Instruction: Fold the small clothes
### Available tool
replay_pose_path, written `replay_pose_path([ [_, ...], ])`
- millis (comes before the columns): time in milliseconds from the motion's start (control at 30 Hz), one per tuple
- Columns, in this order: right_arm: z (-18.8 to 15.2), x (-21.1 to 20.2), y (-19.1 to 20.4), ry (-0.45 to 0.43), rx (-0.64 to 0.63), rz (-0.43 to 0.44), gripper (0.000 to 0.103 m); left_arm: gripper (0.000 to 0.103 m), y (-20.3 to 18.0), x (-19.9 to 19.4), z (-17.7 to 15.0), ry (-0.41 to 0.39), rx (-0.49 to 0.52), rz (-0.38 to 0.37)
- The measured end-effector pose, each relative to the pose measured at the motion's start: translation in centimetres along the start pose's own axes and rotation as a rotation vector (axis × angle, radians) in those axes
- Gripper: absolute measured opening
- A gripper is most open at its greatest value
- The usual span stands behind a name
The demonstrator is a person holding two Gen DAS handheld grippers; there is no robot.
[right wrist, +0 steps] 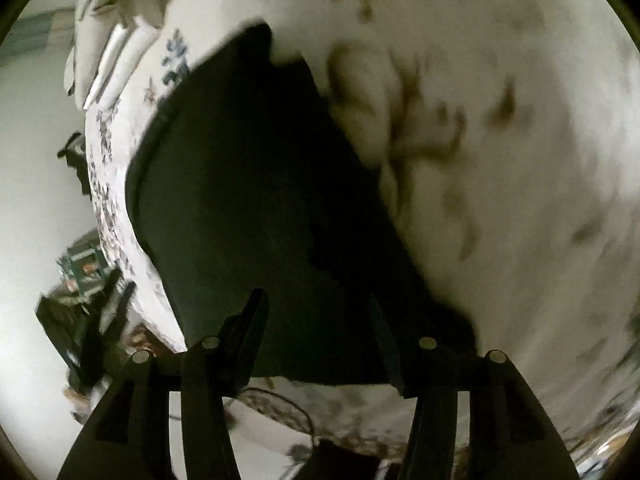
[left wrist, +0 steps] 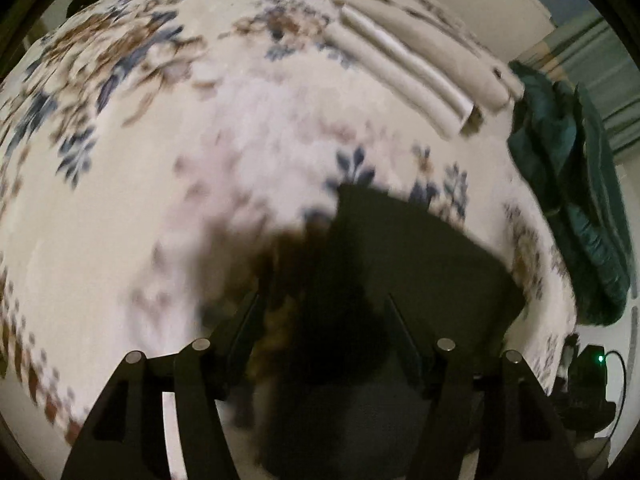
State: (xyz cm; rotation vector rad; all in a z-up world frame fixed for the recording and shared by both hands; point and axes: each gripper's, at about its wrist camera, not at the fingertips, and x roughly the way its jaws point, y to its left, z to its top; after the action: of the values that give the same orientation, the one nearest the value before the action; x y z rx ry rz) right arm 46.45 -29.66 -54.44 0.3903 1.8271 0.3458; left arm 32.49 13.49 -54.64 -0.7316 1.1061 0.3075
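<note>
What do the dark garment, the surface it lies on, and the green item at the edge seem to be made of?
Dark garment: matte, smooth cloth, probably a thin knit; it lies flat with a stitched hem.
Floral surface: soft printed fabric, possibly a fleecy blanket; blur hides the weave.
Green garment: thicker cloth, bunched in deep folds with ribbing, perhaps a quilted jacket.

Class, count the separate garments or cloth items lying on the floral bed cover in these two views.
3: a dark garment under the grippers, a folded cream piece at the far edge, and a green bundle on the right edge. More may lie outside view.
</note>
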Motion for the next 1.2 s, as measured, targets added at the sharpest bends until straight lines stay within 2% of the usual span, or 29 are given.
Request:
replay_pose_path([
  [33, -0.3, 1.1, 0.0, 0.008, -0.005, -0.015, 0.054, 0.060, -0.2, 0.2, -0.5, 0.014, 0.009, 0.007],
  [67, -0.5, 1.7, 0.0, 0.002, -0.008, -0.027, 0.044, 0.060, -0.4, 0.5, -1.2, 0.030, 0.022, 0.031],
  [100, -0.7, 2.3, 0.1, -0.021, -0.014, -0.054, 0.031, 0.060, -0.4, 0.6, -1.8, 0.038, 0.030, 0.050],
  [133, -0.8, 2.8, 0.4, -0.031, -0.030, -0.093, 0.003, 0.060, -0.5, 0.8, -2.2, 0.049, 0.033, 0.048],
  [233, -1.8, 1.5, 0.7, -0.116, -0.030, -0.113, 0.002, 0.060, -0.4, 0.5, -2.7, 0.053, 0.023, 0.049],
  [300, -2.9, -1.1, 0.6, -0.185, -0.032, -0.145, 0.002, 0.060, -0.4, 0.0, -2.7, 0.044, 0.019, 0.045],
  [433, -3.8, -4.3, -0.7, -0.203, 0.010, -0.159, 0.002, 0.060, -0.4, -0.7, -2.5, 0.034, 0.011, 0.020],
  [533, -3.7, -3.8, -1.0, -0.157, -0.001, -0.193, 0.002, 0.060, 0.0, -0.4, -2.3, 0.036, 0.000, 0.013],
  [667, -2.3, -2.1, -2.7, -0.053, 0.026, -0.166, 0.004, 0.060, 0.7, 0.1, -1.9, 0.048, -0.023, 0.010],
  [733, -1.7, -2.8, -2.8, -0.053, 0.038, -0.148, 0.012, 0.060, 0.7, 0.4, -1.3, 0.048, -0.010, 0.013],
  [800, -0.8, -4.6, -1.8, -0.106, -0.013, -0.129, 0.035, 0.060, 0.6, 1.0, -0.3, 0.043, 0.007, -0.001],
  [833, -0.3, -5.1, -1.4, -0.126, -0.034, -0.126, 0.054, 0.060, 0.4, 1.7, 0.4, 0.040, 0.017, -0.002],
  [933, 2.6, -6.0, 0.5, -0.162, -0.102, -0.078, 0.056, 0.060, -0.6, 4.1, 2.8, 0.056, 0.028, -0.034],
  [1000, 4.9, -5.3, 1.8, -0.135, -0.139, -0.026, 0.056, 0.060, -1.6, 5.6, 4.5, 0.061, 0.045, -0.069],
  [1067, 6.6, -4.4, 3.4, -0.123, -0.168, -0.024, 0.056, 0.060, -2.9, 7.6, 6.3, 0.053, 0.077, -0.031],
  [1200, 11.3, -0.7, 5.7, -0.117, -0.211, -0.104, 0.056, 0.062, -3.6, 11.4, 10.0, 0.060, 0.070, 0.047],
])
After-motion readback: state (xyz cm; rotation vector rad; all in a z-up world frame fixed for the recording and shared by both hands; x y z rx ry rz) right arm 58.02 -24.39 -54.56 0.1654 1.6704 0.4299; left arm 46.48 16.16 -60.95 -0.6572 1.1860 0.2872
